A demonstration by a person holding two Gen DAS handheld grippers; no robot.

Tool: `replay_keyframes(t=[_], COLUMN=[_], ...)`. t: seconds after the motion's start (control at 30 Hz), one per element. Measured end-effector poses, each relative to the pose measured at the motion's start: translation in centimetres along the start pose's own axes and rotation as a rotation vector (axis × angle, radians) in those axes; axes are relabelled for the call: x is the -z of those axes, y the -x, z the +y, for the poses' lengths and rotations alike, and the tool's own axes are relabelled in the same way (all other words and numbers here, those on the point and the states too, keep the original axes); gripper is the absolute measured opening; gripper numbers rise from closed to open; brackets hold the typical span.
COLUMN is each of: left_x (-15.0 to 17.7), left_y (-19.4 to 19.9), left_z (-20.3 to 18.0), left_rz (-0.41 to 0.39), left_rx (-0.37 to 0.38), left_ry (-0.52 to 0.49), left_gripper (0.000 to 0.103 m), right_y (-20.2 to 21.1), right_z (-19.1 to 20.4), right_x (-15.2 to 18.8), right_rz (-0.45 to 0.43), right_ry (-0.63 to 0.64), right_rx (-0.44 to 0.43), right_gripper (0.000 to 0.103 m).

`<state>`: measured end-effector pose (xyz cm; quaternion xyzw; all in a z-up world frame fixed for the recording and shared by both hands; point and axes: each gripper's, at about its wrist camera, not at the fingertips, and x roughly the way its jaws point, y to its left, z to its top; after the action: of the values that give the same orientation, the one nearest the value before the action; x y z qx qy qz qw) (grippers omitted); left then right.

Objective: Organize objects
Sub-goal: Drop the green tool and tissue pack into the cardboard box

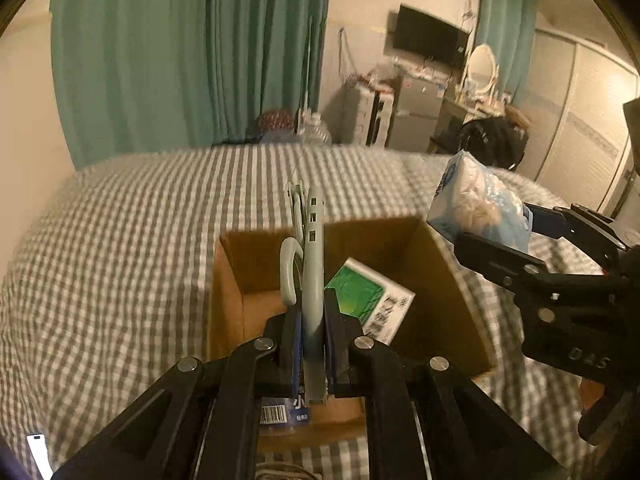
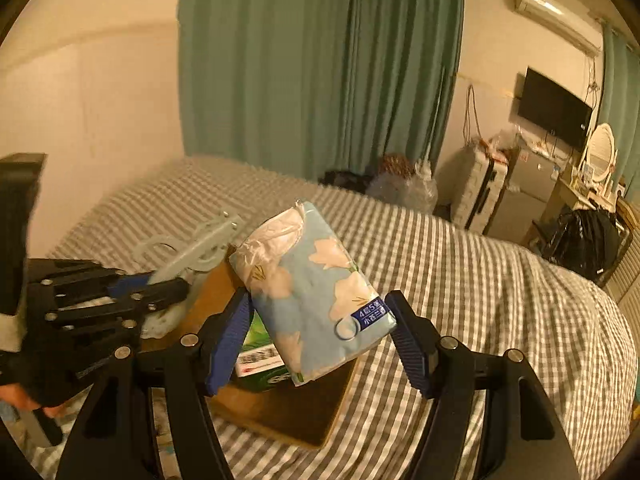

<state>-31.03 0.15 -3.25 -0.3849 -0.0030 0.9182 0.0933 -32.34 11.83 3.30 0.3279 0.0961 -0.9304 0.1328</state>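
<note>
A brown cardboard box [image 1: 448,292] sits on the checked bed; it also shows in the right wrist view [image 2: 288,412]. A green and white carton [image 1: 368,300] lies inside it, seen too in the right wrist view [image 2: 260,352]. My left gripper [image 1: 310,332] is shut on a pale blue-green plastic hanger [image 1: 312,272], held upright over the box; the hanger also shows in the right wrist view [image 2: 192,248]. My right gripper [image 2: 316,336] is shut on a blue flowered tissue pack [image 2: 312,292], held above the box's right side; the pack also shows in the left wrist view [image 1: 480,204].
The grey and white checked bed cover [image 2: 480,280] spreads all around the box. A small barcoded pack [image 1: 280,414] lies at the box's near edge. Green curtains [image 1: 180,52], a wall TV [image 2: 554,110], a fridge [image 1: 416,116] and a dressing table stand beyond the bed.
</note>
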Motion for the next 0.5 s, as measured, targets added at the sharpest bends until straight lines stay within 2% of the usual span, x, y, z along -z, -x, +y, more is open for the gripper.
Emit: replay_keyframes(t=[0.13,0.27,0.33,0.37,0.43,0.5], left_x=[1.3,2.0,2.2,2.0,1.7,1.6], left_y=[-2.7,-3.7,-2.9,-2.5,-1.0,0.8], left_z=[0.6,1.0,0.8,0.8,0.5,0.3], left_rz=[0.047,0.074,0.06,0.048,0.028,0.012], left_rx=[0.004,0.015,0.02,0.023,0.036,0.024], left_ry=[0.004,0.006,0.008,0.009,0.004,-0.018], left_gripper=[0.009,0.009,0.009,0.01,0.012,0.02], right_y=[-4.5,-6.3,-6.0,-5.7,-4.3,-2.3], right_z=[-0.1,-0.7,-1.1,-1.3,-2.0,-2.2], right_x=[1.5,2.3,2.2,2.1,1.8,1.5], right_rz=[0.078,0.102,0.093,0.085,0.05,0.009], right_ry=[-0.009,-0.017,-0.038,-0.05,-0.078,-0.104], right_rx=[-0.019,-0.019,-0.026,-0.03,-0.026,-0.019], right_gripper=[0.067,0.069,0.071,0.072,0.09,0.093])
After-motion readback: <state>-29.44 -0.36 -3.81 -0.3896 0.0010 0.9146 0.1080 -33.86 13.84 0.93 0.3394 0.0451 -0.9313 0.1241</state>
